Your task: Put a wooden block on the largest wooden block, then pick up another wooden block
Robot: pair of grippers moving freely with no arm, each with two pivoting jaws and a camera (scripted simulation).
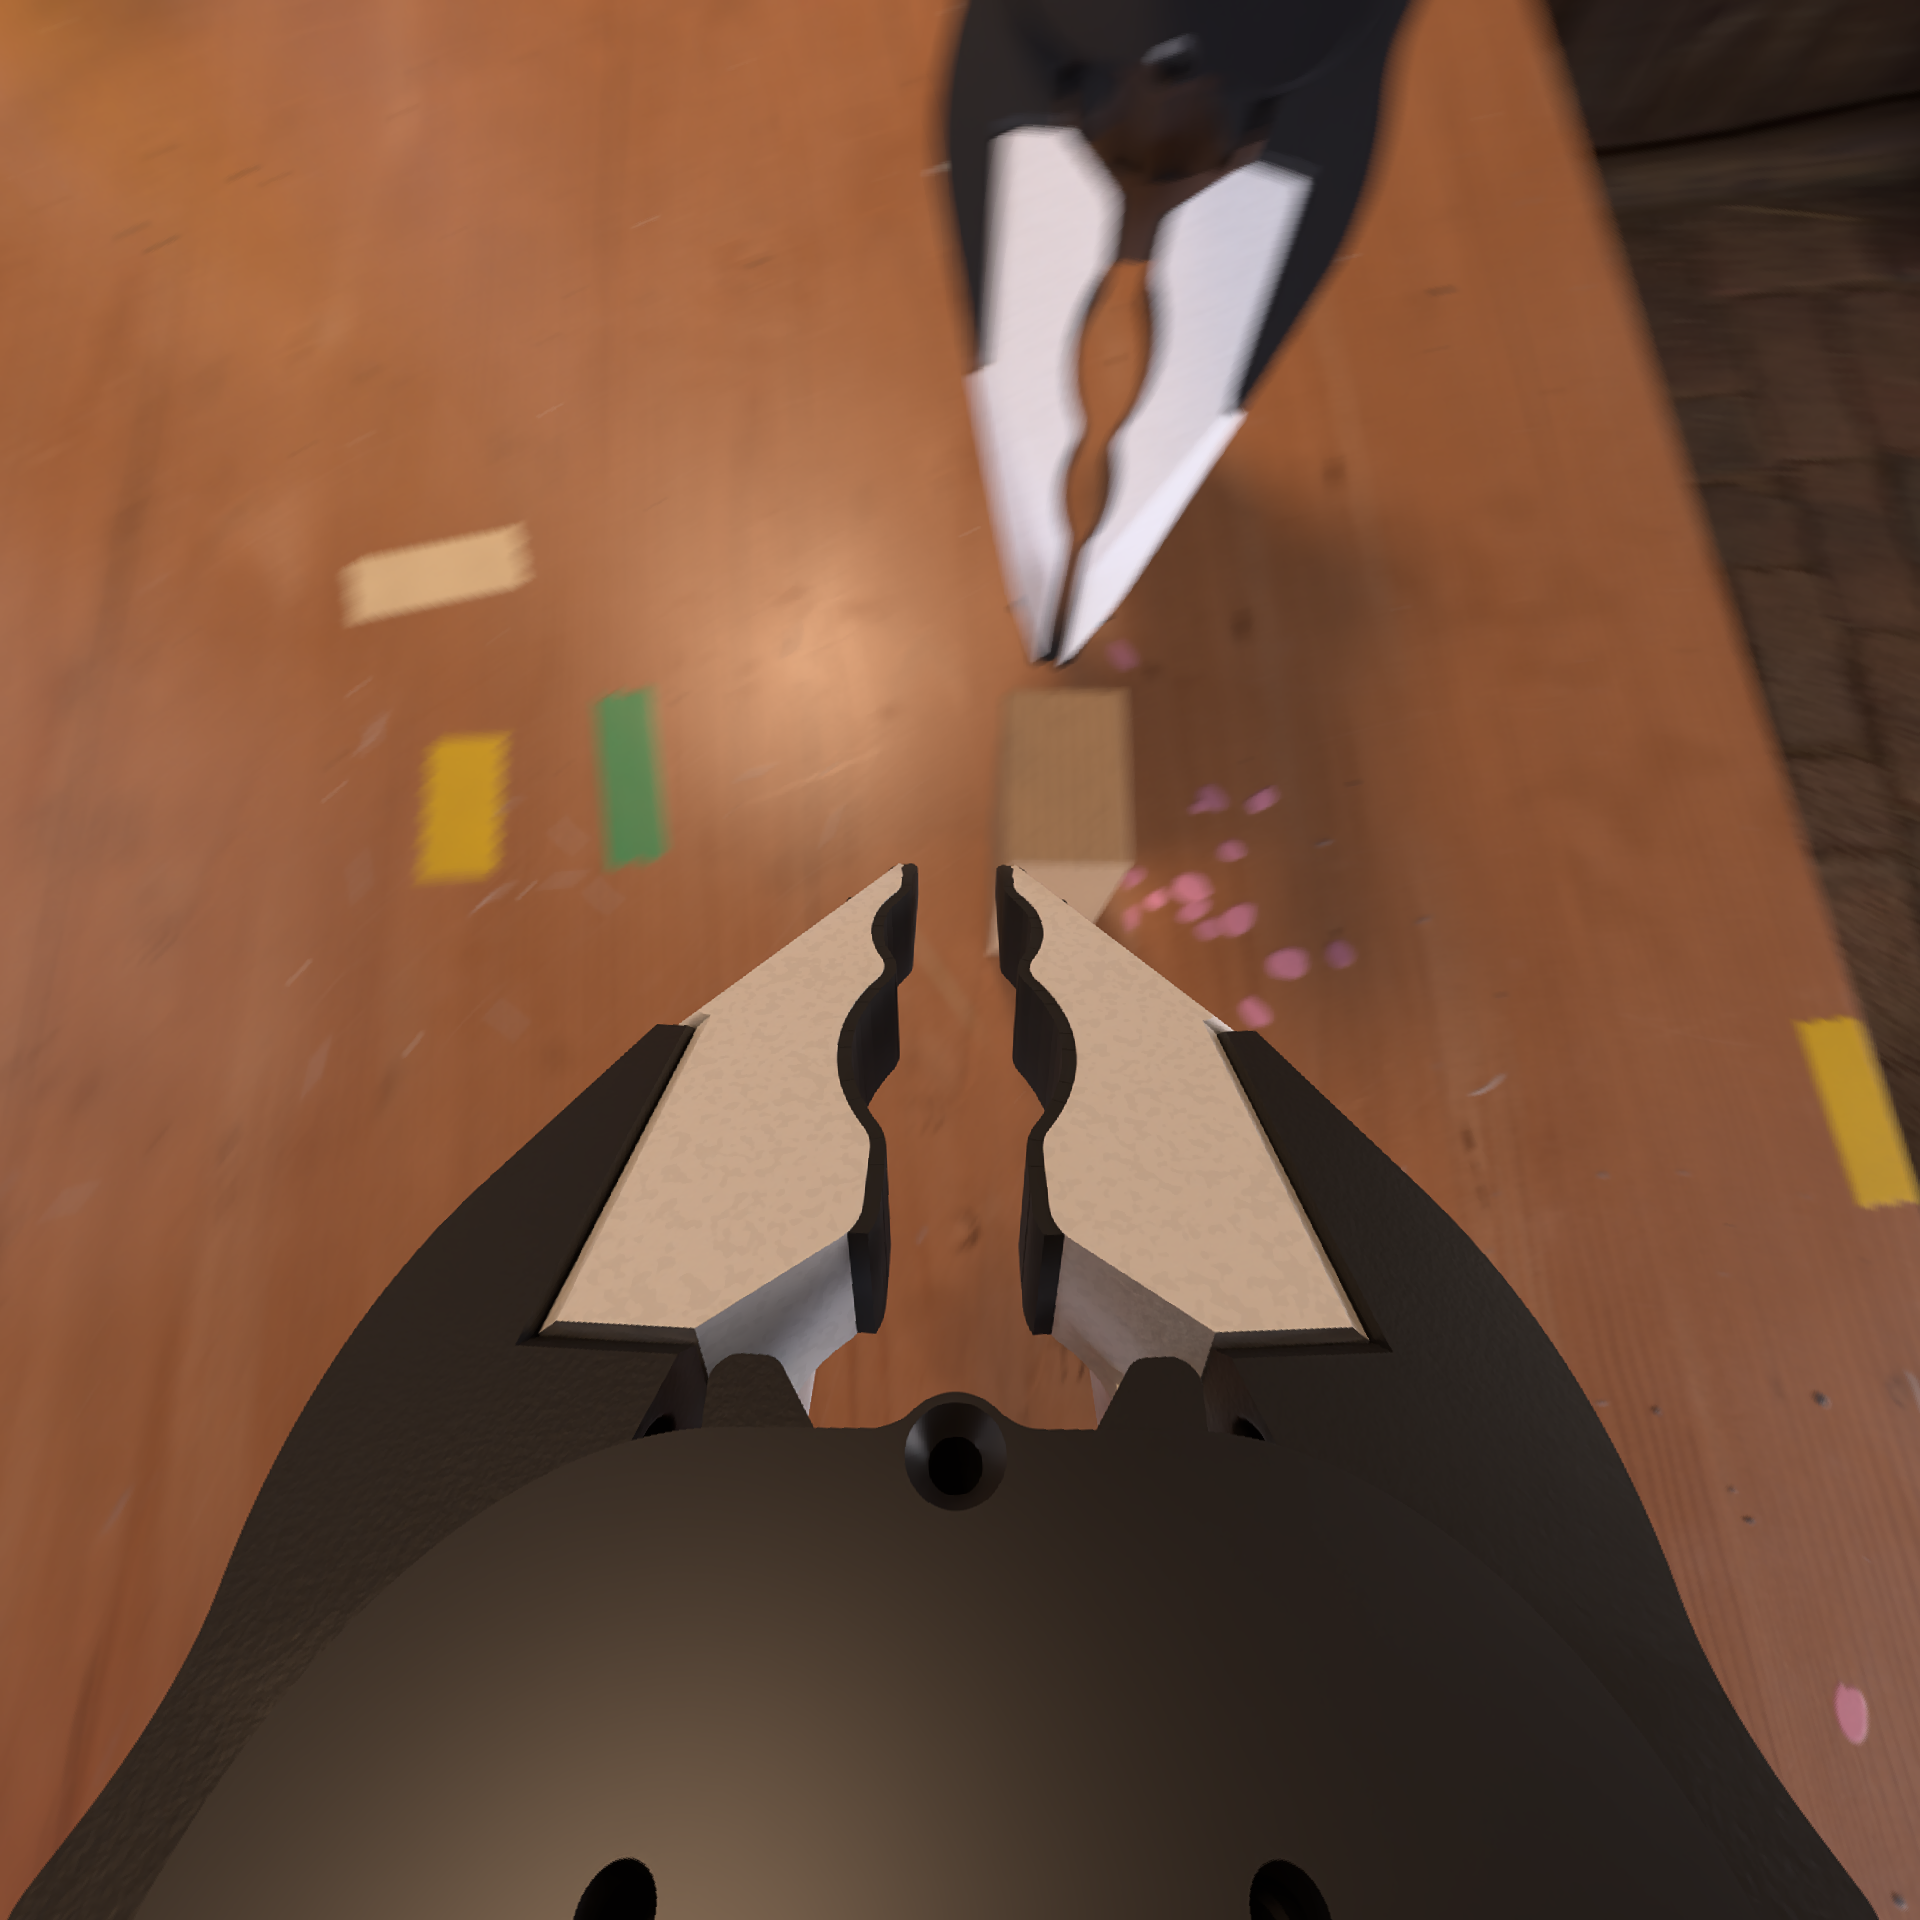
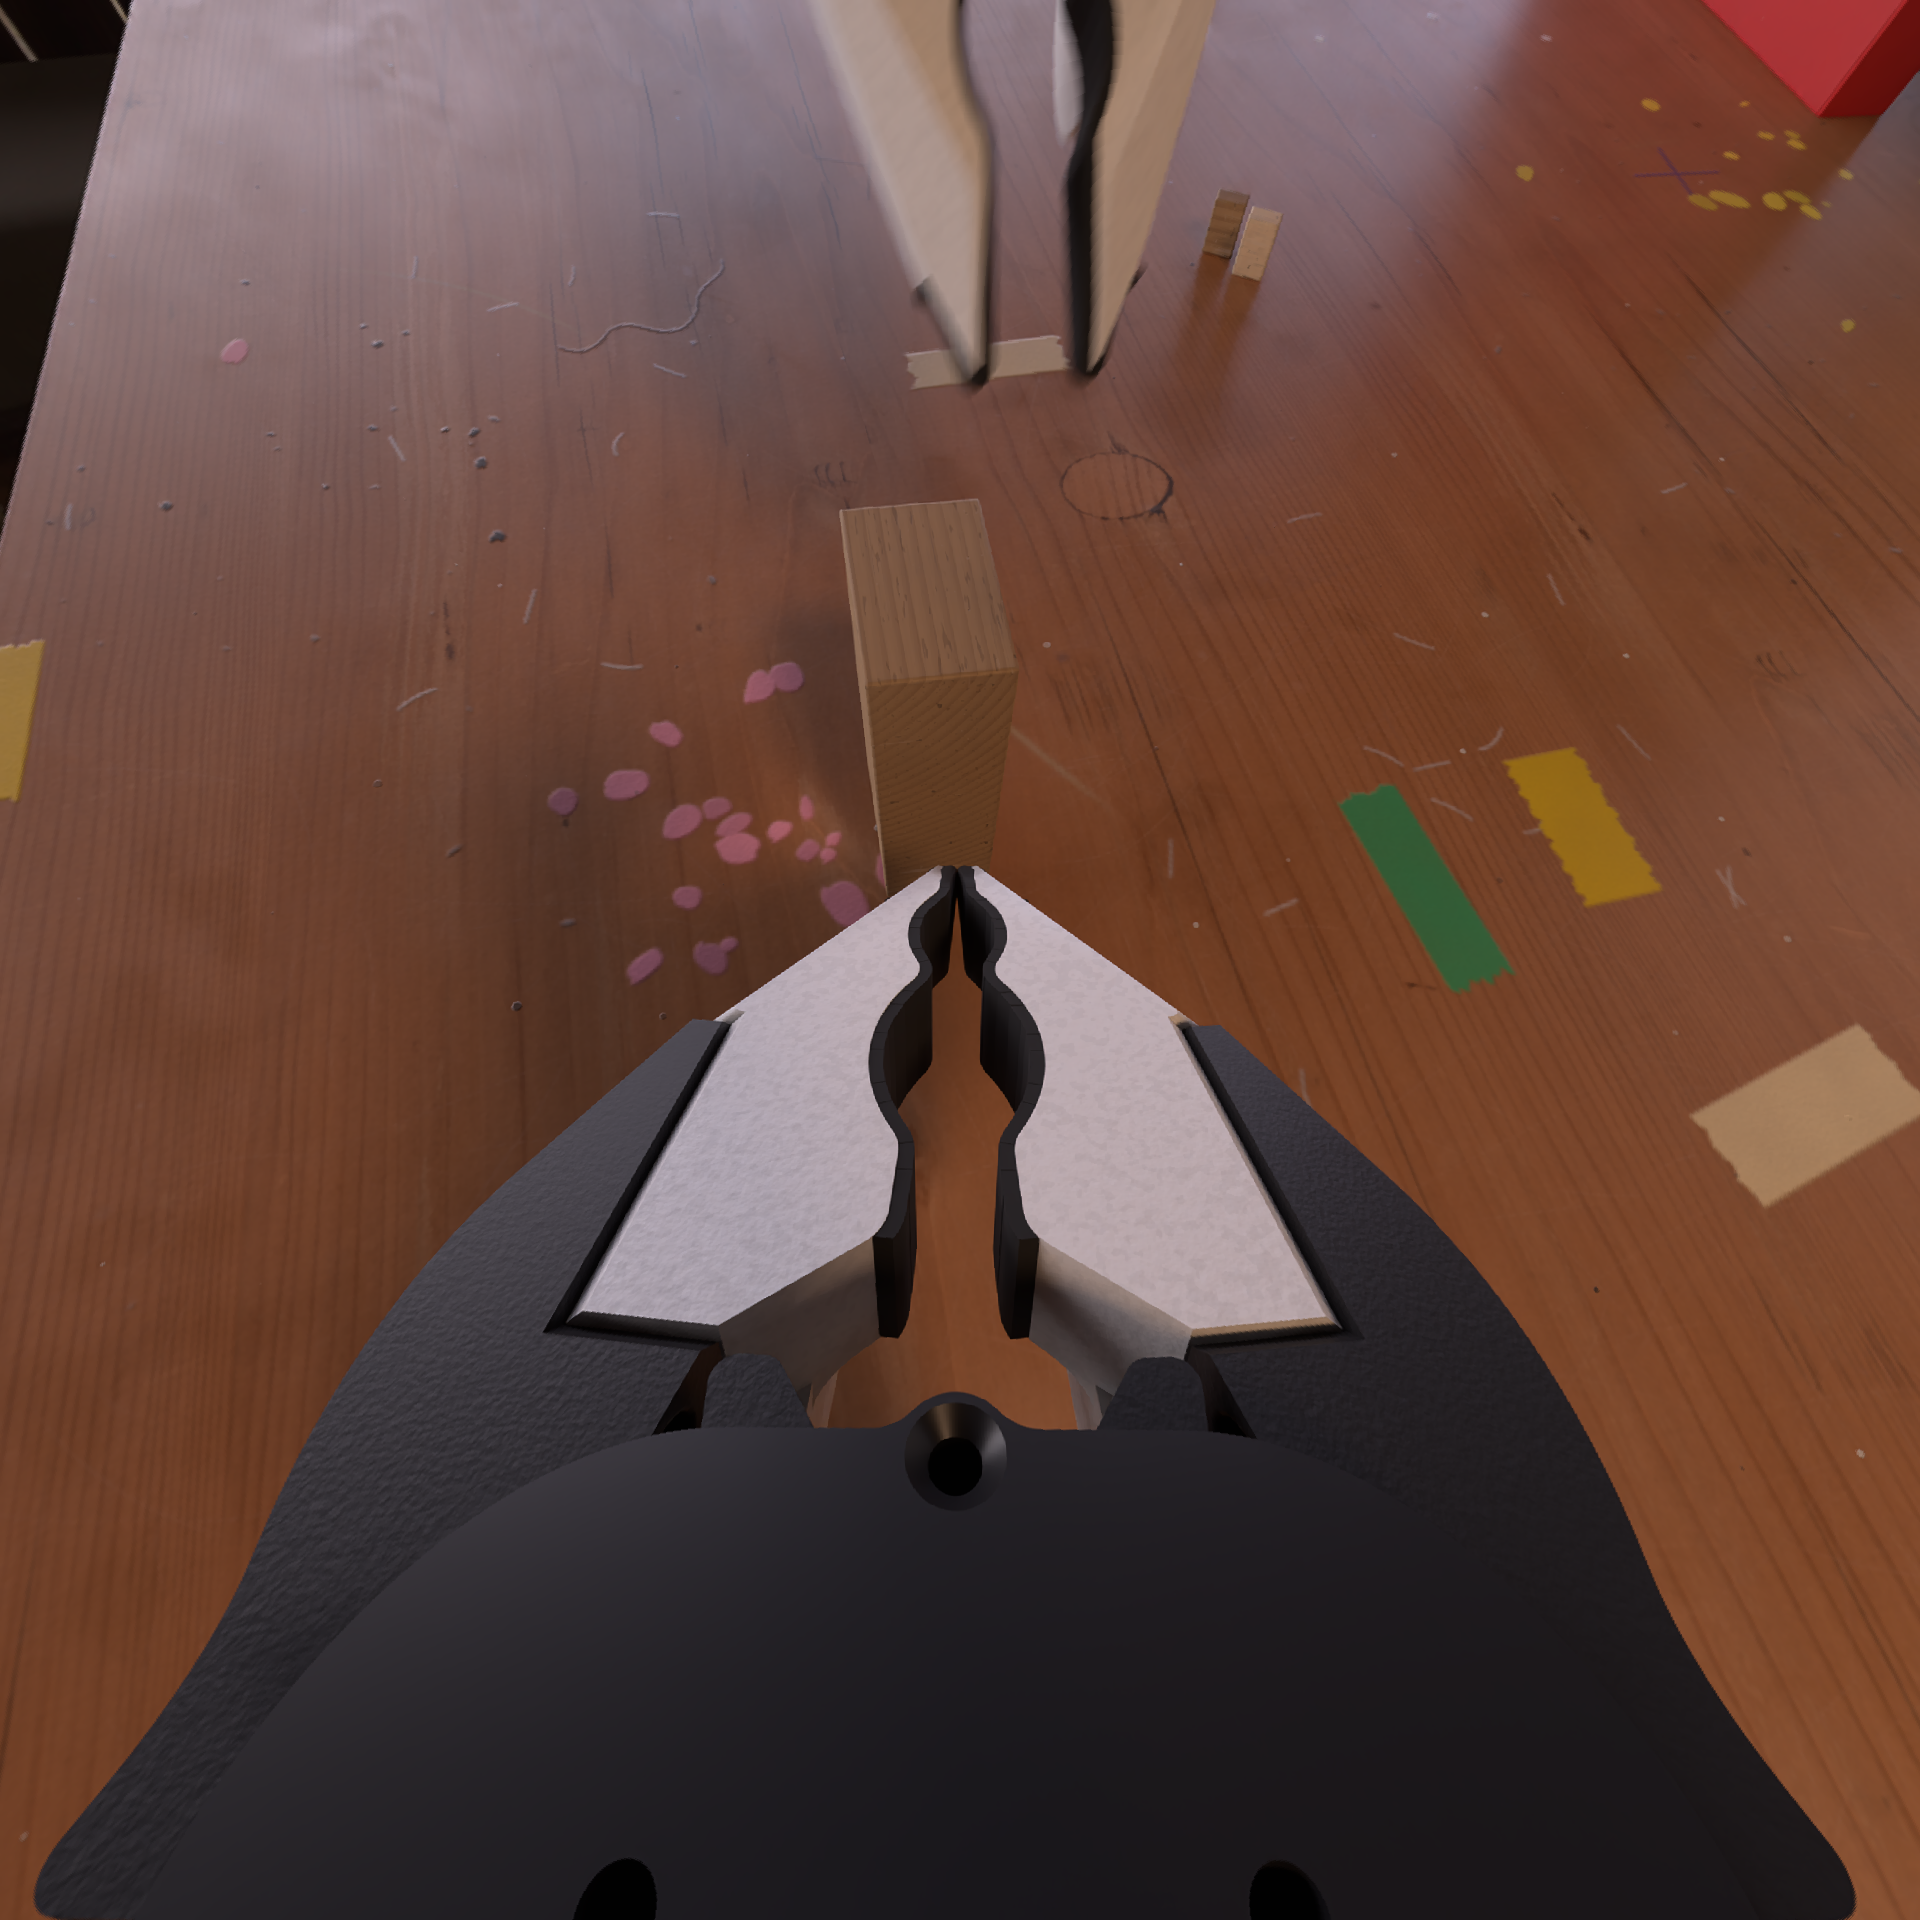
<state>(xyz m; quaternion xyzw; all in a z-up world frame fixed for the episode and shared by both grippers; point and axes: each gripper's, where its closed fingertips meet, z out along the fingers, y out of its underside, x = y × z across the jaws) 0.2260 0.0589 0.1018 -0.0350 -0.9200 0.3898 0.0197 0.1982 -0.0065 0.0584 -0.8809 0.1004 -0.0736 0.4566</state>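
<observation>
The largest wooden block (image 2: 930,665) stands upright on the table with nothing on top; it also shows in the left wrist view (image 1: 1065,790). Two small wooden blocks (image 2: 1226,223) (image 2: 1257,241) stand side by side farther off, to the right of the left gripper. My right gripper (image 2: 956,875) is shut and empty, its tips just short of the big block's base. My left gripper (image 1: 958,883) is slightly open and empty, facing the big block from the other side. Each gripper shows in the other's view: the left (image 2: 1029,358), the right (image 1: 1055,649).
The wooden table (image 2: 416,1039) carries flat tape strips: green (image 2: 1423,888), yellow (image 2: 1579,826), tan (image 2: 1808,1112). Pink paint spots (image 2: 727,831) lie beside the big block. A red box (image 2: 1829,52) sits at the far right corner. The table edge (image 1: 1621,520) runs along the right.
</observation>
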